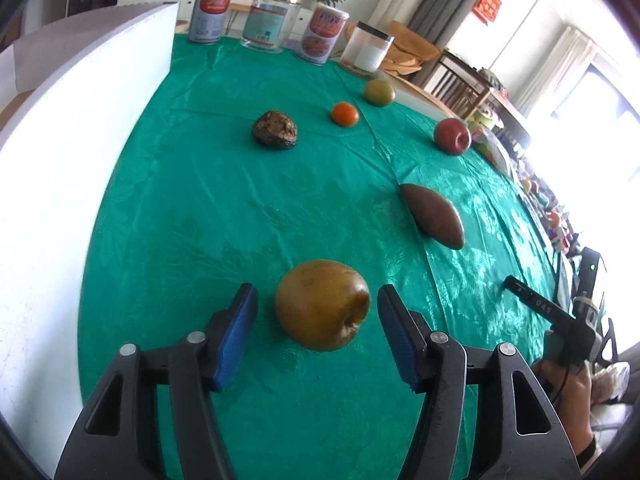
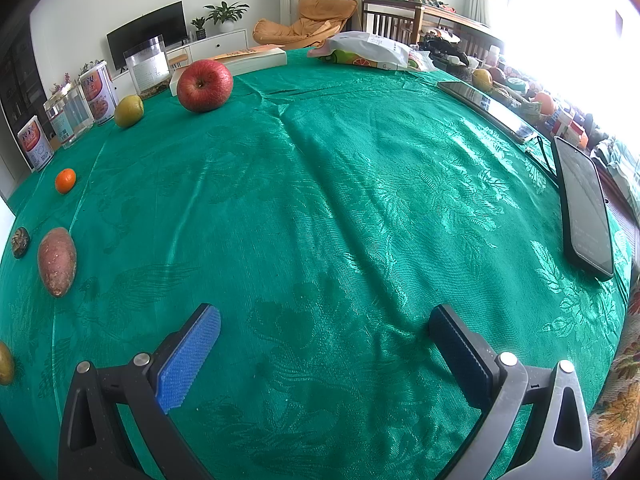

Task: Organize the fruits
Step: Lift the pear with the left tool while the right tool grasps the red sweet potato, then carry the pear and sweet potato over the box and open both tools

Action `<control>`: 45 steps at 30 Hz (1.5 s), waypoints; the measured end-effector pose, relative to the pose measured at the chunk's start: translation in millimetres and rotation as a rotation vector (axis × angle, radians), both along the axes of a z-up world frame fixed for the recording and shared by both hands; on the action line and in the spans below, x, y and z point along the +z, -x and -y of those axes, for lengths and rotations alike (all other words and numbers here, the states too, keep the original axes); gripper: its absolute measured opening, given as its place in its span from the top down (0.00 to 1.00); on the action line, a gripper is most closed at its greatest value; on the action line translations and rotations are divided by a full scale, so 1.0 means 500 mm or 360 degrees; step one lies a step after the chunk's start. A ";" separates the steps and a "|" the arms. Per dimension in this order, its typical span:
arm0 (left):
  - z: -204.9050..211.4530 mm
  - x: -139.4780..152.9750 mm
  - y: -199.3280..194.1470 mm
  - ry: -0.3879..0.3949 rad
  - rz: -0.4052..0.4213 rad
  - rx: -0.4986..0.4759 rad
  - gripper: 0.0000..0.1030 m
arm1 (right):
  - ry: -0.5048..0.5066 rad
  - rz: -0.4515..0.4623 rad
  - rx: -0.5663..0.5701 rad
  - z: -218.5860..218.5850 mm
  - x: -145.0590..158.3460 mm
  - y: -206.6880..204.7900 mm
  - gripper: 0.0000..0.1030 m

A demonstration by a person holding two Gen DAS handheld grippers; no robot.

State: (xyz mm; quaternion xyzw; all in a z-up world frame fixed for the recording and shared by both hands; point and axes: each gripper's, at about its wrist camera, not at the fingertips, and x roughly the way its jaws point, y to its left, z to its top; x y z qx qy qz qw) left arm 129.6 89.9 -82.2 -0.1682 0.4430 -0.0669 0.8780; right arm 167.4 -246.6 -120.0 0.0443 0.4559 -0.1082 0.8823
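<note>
My left gripper (image 1: 318, 312) is open, its blue pads on either side of a brown-yellow pear (image 1: 322, 305) on the green tablecloth, with small gaps to both pads. Beyond lie a sweet potato (image 1: 433, 215), a red apple (image 1: 452, 136), a small orange (image 1: 345, 114), a green fruit (image 1: 379, 92) and a dark wrinkled fruit (image 1: 275, 128). My right gripper (image 2: 324, 332) is open and empty over bare cloth. Its view shows the apple (image 2: 205, 85), green fruit (image 2: 129, 110), orange (image 2: 65, 181), sweet potato (image 2: 57, 261), wrinkled fruit (image 2: 20, 242) and the pear's edge (image 2: 5, 362).
Cans (image 1: 211, 13) and jars (image 1: 271, 20) line the table's far edge. A white foam board (image 1: 72, 128) stands along the left. Two phones (image 2: 585, 208) and a snack bag (image 2: 368, 54) lie at the right side. The other hand-held gripper (image 1: 560, 320) shows at the right.
</note>
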 end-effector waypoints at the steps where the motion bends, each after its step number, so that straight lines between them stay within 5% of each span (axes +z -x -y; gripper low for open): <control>1: 0.005 0.004 0.001 -0.0033 0.0014 -0.0013 0.38 | 0.0000 0.0000 0.0000 0.000 0.000 0.000 0.00; 4: 0.003 0.007 0.000 -0.0133 0.0024 0.0040 0.41 | 0.0000 0.0000 0.0000 0.000 0.000 0.000 0.00; 8: -0.015 0.004 0.002 -0.0069 0.0007 0.0089 0.40 | 0.0000 0.0000 0.0000 0.000 0.000 0.000 0.00; 15: 0.043 -0.003 0.025 -0.0245 0.0092 -0.0060 0.23 | 0.0001 0.0000 0.0000 0.000 0.000 -0.001 0.00; 20: 0.075 -0.016 0.026 -0.0442 0.0139 -0.0065 0.22 | 0.0000 0.0000 0.0000 0.000 0.000 0.000 0.00; 22: 0.071 -0.018 0.027 -0.0482 0.0141 -0.0028 0.30 | -0.0005 0.0001 0.0001 0.000 0.000 0.000 0.00; 24: 0.058 -0.018 0.028 -0.0501 0.0144 0.0019 0.52 | -0.0085 0.0028 0.0027 -0.002 0.008 0.005 0.00; 27: 0.034 -0.018 0.028 -0.0386 0.0134 0.0024 0.52 | -0.0380 0.0125 0.0320 -0.044 0.051 0.002 0.00; 31: 0.039 -0.017 0.029 -0.0393 0.0127 0.0012 0.52 | -0.0472 -0.0092 0.0749 -0.192 0.097 -0.072 0.02; 37: 0.042 -0.001 0.040 -0.0308 0.0096 0.0043 0.53 | -0.0179 -0.0508 0.0886 -0.360 0.047 -0.189 0.39; 39: 0.040 0.006 0.047 -0.0299 0.0083 0.0054 0.53 | -0.0102 -0.0582 0.0888 -0.375 0.022 -0.192 0.60; 41: 0.037 0.013 0.053 -0.0291 0.0066 0.0053 0.53 | -0.0062 -0.0580 0.0896 -0.381 0.026 -0.182 0.62; 45: 0.033 0.039 0.066 -0.0208 0.0018 0.0032 0.53 | -0.0461 -0.0567 0.0834 -0.325 0.038 -0.150 0.62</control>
